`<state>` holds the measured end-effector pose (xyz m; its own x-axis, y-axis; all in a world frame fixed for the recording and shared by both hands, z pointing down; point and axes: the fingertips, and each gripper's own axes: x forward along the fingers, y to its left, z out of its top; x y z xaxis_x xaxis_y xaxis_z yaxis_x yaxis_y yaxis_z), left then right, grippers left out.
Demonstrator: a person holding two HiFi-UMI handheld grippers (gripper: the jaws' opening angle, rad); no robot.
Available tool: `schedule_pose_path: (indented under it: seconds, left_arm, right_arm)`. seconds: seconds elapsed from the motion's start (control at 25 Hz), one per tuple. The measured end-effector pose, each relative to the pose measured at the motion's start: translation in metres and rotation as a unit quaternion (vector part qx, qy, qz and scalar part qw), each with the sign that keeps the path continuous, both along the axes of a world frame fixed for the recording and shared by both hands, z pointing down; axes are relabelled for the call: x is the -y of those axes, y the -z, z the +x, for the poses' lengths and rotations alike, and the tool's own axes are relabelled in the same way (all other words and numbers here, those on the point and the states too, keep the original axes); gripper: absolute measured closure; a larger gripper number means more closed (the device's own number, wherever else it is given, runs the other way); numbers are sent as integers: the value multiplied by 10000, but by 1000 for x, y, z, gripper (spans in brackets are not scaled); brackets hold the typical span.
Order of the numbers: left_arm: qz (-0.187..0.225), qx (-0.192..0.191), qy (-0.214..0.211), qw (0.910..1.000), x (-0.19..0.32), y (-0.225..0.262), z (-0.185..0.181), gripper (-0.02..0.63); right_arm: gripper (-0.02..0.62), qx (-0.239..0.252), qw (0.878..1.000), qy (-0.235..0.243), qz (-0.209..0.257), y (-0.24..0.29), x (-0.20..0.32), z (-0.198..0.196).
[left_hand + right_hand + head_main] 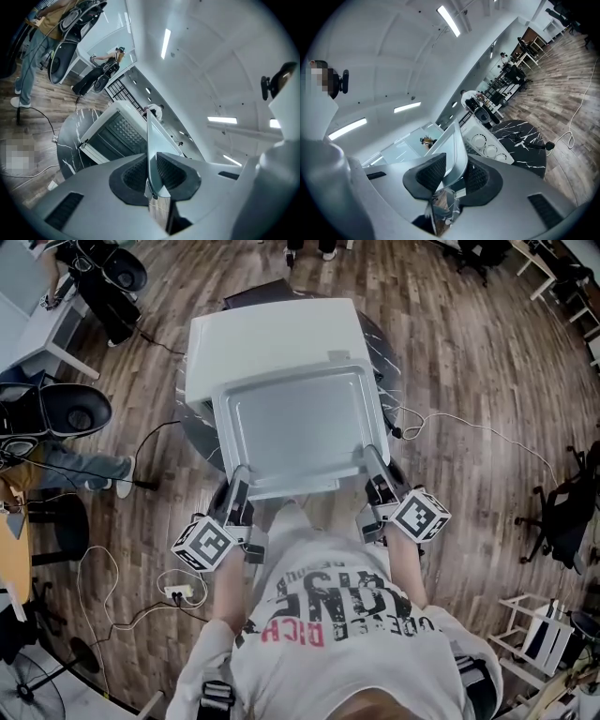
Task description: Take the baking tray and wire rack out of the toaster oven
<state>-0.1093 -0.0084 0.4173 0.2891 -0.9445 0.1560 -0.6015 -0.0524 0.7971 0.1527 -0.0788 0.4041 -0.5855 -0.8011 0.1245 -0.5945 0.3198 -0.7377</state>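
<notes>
Silver-grey metal, the baking tray (291, 427) was held roughly level in the air between the person's shirt (347, 615) and the white toaster oven (272, 334). From the head view its far edge overlapped the oven's front. The left gripper (240, 482) had its jaws clamped on the tray's near left corner, and the right gripper (375, 470) had its jaws clamped on the near right corner. Each gripper view showed the thin tray rim pinched between the jaws. The oven stood on a round black desk (386, 352) veined white like marble, above a wood-plank floor (469, 381). In the left gripper view the oven's front was open.
</notes>
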Motion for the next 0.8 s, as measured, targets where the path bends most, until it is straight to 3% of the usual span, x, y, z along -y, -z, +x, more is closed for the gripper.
schedule_pose_path:
  seconds: [0.8]
  left_arm:
    - [-323, -113, -262, 9991, 76, 8, -47, 554]
  right_arm:
    - [502, -89, 9994, -141, -288, 9, 71, -47]
